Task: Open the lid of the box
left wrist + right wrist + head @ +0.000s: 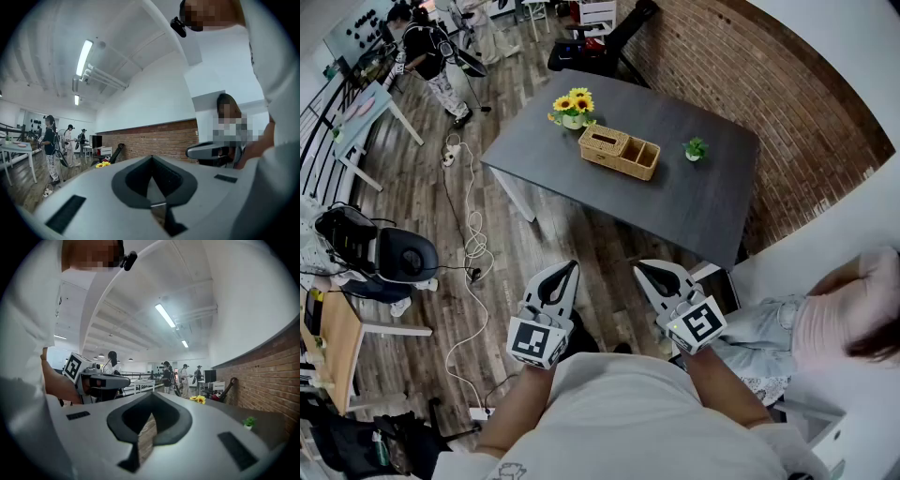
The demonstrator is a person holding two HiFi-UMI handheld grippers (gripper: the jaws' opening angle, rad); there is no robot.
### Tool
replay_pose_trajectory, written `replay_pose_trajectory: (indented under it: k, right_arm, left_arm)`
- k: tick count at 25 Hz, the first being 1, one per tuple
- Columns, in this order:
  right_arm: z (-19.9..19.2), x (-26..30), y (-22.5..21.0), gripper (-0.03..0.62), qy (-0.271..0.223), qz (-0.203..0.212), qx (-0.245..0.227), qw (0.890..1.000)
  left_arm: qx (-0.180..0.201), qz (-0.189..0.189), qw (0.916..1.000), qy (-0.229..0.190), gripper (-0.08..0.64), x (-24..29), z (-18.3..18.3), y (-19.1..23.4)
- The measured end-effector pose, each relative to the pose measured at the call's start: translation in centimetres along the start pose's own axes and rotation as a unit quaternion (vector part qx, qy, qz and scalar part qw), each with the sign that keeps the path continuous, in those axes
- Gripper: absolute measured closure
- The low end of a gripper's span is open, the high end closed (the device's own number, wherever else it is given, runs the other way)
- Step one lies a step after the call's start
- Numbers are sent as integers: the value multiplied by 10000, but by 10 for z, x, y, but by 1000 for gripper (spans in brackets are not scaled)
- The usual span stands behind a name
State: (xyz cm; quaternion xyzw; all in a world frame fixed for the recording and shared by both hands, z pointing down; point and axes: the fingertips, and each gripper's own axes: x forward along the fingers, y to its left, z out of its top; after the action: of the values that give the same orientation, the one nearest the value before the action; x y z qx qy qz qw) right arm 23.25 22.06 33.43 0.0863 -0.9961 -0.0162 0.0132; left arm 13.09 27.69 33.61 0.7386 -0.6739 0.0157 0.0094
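Dark table (703,202) carries the wicker box (619,152) well ahead of both jaws, so the left gripper (570,270) and right gripper (643,272), each pressed together and empty, should probably advance, part, then pinch the lid (603,141) edge.

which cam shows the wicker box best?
Head view: the whole wicker box shows from above on the grey table, lidded end nearest the sunflowers, open compartments at the other. Neither gripper view shows it, only the sunflowers.
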Motion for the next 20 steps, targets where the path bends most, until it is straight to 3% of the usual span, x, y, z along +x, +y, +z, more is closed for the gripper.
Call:
replay_pose_trajectory:
  k: [10,20]
  right_arm:
    - [-6,30,-12,588,73,-16,104,9999]
    - [-18,84,-31,587,143,-50,91,9998]
  left_arm:
    - [-17,-136,9998,154,549,17,-1,26]
    - [-115,-207,9996,170,549,43,-15,82]
